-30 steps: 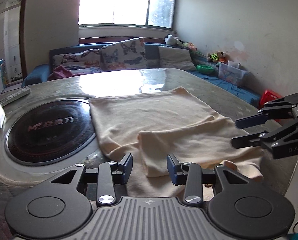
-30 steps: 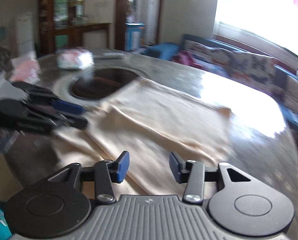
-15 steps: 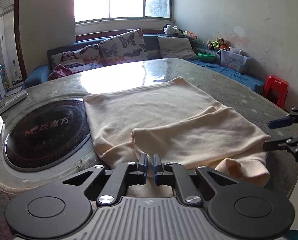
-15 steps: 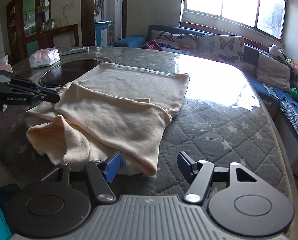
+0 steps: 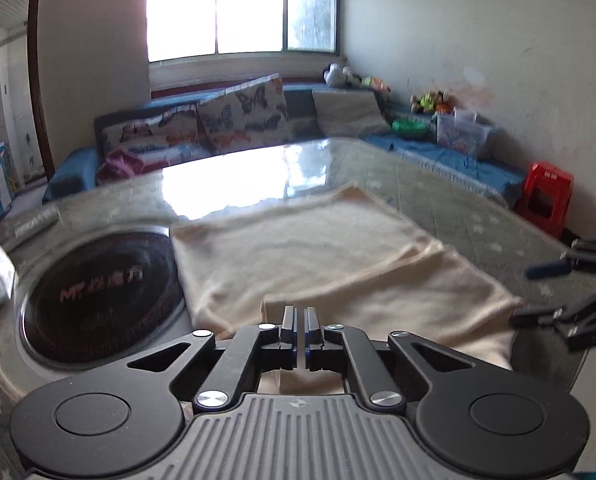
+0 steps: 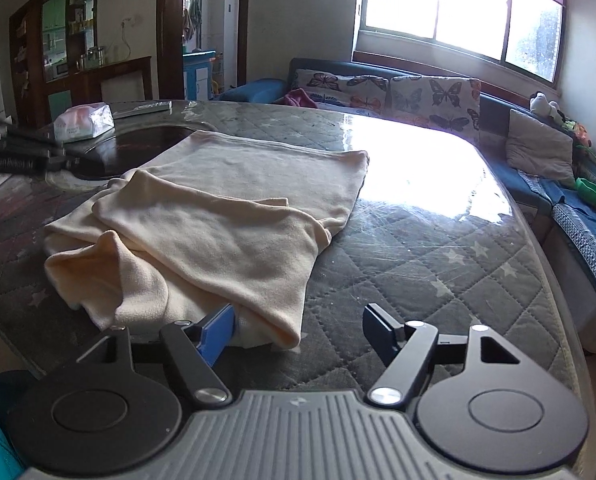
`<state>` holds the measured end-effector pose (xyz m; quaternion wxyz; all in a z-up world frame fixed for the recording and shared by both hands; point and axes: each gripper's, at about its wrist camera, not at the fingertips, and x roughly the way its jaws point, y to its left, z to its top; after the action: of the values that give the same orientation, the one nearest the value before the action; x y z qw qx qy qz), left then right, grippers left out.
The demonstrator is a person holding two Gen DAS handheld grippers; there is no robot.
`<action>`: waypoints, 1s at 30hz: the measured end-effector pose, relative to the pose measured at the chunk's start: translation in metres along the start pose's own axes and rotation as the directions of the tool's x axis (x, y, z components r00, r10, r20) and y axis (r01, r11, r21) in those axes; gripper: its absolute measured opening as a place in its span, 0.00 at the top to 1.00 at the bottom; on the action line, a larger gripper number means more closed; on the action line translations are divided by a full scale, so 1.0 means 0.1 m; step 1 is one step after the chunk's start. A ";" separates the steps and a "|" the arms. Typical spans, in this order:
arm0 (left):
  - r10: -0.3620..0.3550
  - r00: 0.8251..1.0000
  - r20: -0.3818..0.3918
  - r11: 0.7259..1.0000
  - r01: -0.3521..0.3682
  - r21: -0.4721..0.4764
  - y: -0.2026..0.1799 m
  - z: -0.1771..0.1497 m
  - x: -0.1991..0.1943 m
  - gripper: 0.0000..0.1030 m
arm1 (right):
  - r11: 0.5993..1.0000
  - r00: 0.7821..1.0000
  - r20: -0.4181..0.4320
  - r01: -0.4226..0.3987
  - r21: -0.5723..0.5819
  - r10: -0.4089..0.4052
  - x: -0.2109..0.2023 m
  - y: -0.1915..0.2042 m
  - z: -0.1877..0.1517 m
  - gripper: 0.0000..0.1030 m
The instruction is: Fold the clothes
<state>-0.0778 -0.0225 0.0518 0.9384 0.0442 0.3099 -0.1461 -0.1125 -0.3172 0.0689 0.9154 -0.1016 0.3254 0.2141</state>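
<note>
Left claw (image 5: 300,322) looks closed; right view shows garment's (image 6: 234,216) bunched sleeve.

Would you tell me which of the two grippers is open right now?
The right gripper: its jaws stand wide apart at the near corner of the cream garment, while the left gripper has its jaws nearly together.

- On the round black cooktop (image 5: 98,292) set into the table at the left, red lettering begins "MF", followed by Chinese characters too blurred to read.
- On the left gripper (image 6: 14,162), seen at the far left of the right wrist view, white lettering reads roughly "GenRobot.AI", blurred.
</note>
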 end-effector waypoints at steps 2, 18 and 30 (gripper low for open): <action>0.010 1.000 -0.025 1.000 -0.010 -0.007 0.01 -0.08 0.05 0.91 | 1.000 1.000 0.002 -0.001 0.002 0.001 0.00 0.00 0.00 0.29; 0.030 0.999 -0.036 0.998 -0.031 -0.047 0.00 -0.12 0.14 0.95 | 1.000 1.000 0.013 -0.006 0.012 0.006 0.03 0.03 0.00 0.26; -0.018 0.988 0.152 0.999 0.024 -0.035 -0.12 0.50 -0.28 0.98 | 1.000 1.000 0.029 -0.004 0.020 0.004 0.07 0.04 -0.01 0.24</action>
<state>-0.0743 -0.0353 0.1087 0.9583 0.0124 0.2409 -0.1531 -0.1108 -0.3116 0.0634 0.9205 -0.0887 0.3147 0.2140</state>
